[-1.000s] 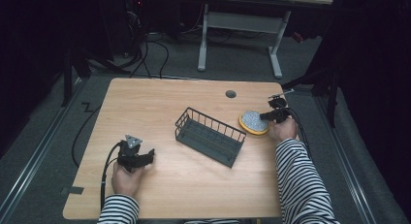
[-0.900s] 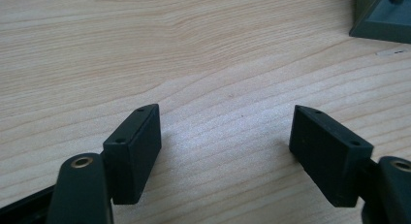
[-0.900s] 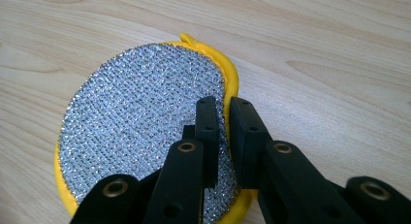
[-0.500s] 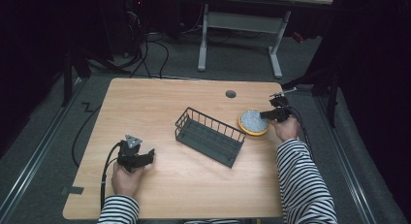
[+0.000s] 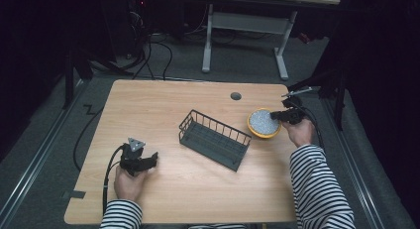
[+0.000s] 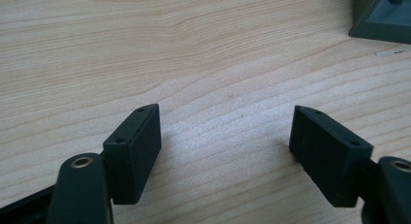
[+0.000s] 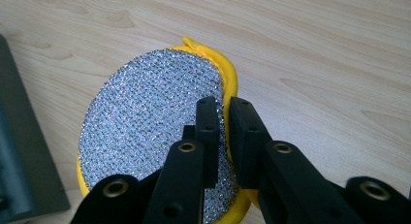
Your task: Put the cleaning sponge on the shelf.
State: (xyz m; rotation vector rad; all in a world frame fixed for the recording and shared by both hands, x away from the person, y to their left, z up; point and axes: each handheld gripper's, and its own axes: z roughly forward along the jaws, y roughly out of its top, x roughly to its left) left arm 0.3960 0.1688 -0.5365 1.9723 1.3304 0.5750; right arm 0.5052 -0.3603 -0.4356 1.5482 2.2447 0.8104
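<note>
A wooden table [image 5: 198, 105] stands in a dark room. Right of the rack [image 5: 214, 139], the right tool [image 7: 223, 112] pinches the round scourer's [image 7: 150, 112] edge. The left tool [image 6: 225, 136] gapes empty.

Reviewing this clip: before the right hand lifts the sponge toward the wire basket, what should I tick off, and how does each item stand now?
1. Right gripper closed on the rim of the yellow sponge: ok, jaws pinch its edge.
2. Grip depth: cannot tell; only the rim is caught.
3. Wire basket upright with its top open: ok.
4. Basket contents: ok, looks empty in the high view.
5. Left gripper out of the path: ok, jaws wide open over bare table, away from the basket.
6. Table between sponge and basket free of obstacles: ok.
</note>
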